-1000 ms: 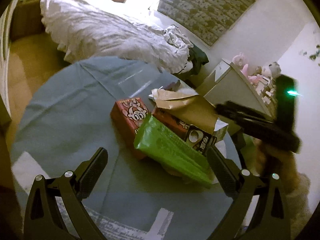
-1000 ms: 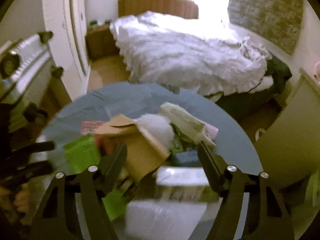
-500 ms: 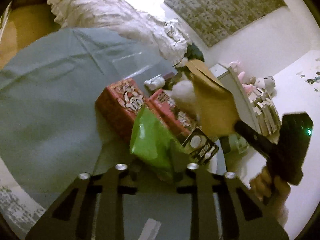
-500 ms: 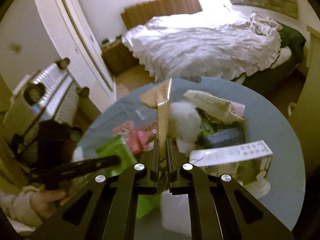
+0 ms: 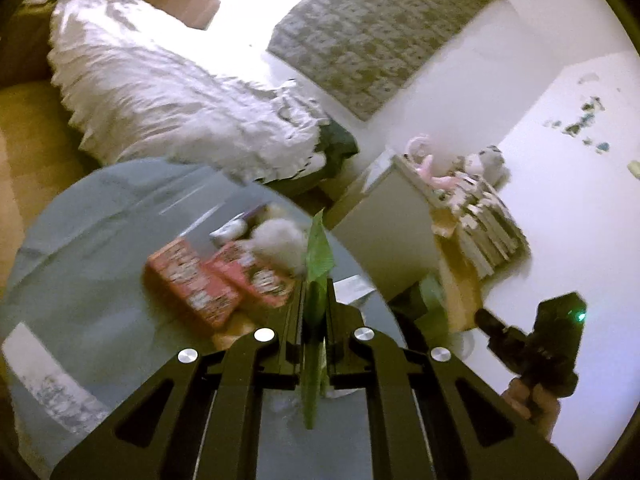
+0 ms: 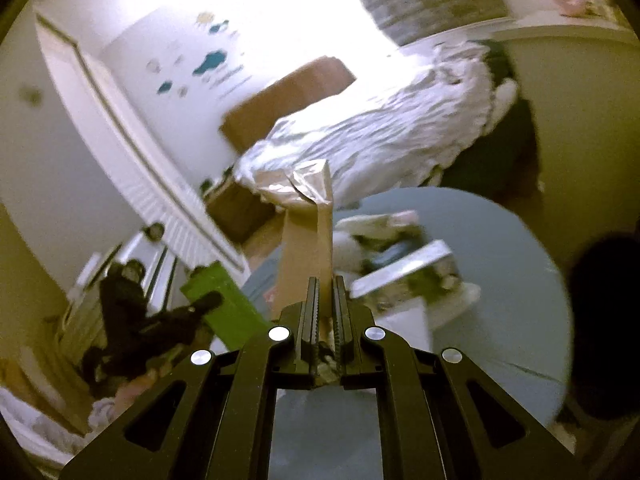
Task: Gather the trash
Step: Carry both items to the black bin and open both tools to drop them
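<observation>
Glossy green plastic wrapper (image 5: 319, 252); matt, creased brown paper bag (image 6: 308, 240); printed red cardboard boxes (image 5: 196, 282); wrinkled white cloth bedding (image 5: 160, 104).

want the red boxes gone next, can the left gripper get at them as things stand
Probably not yet. The left gripper is shut on a green wrapper, so it has no free grip, though the red boxes lie uncovered on the table just ahead.

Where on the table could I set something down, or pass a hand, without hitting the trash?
The table is bare left of the red boxes, out to its left rim. In the right wrist view it is bare right of the white carton, toward the right rim. The middle is crowded: boxes, white fluff, carton and wrappers lie close together.
</observation>
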`<state>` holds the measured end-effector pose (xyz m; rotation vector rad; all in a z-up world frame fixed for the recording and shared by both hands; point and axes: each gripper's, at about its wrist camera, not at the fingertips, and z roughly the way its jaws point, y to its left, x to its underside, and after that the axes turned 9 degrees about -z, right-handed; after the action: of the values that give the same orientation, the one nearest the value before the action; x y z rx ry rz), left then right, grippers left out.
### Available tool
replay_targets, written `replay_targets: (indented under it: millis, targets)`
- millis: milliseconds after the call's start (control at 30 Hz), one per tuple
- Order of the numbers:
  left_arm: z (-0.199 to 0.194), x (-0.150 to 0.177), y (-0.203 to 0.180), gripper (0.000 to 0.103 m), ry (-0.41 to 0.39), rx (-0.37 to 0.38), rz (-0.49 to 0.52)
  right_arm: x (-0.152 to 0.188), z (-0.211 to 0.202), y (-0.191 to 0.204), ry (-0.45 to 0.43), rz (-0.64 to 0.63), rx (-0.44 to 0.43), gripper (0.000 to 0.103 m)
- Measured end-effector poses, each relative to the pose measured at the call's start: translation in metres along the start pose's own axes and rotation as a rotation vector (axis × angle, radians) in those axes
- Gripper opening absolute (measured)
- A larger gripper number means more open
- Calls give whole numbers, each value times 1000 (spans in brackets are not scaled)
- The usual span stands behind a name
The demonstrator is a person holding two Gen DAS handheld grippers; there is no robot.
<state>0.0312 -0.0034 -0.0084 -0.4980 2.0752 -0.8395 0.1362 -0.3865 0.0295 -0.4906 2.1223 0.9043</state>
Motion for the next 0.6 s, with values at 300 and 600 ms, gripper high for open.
replay_targets:
  millis: [300, 600]
  targets:
    - [46, -2, -81, 9, 41, 124, 119, 49, -89, -82, -157, 208, 239, 7]
    - [167, 49, -164, 9, 269, 274, 200, 127, -123, -168, -165, 437, 423, 7]
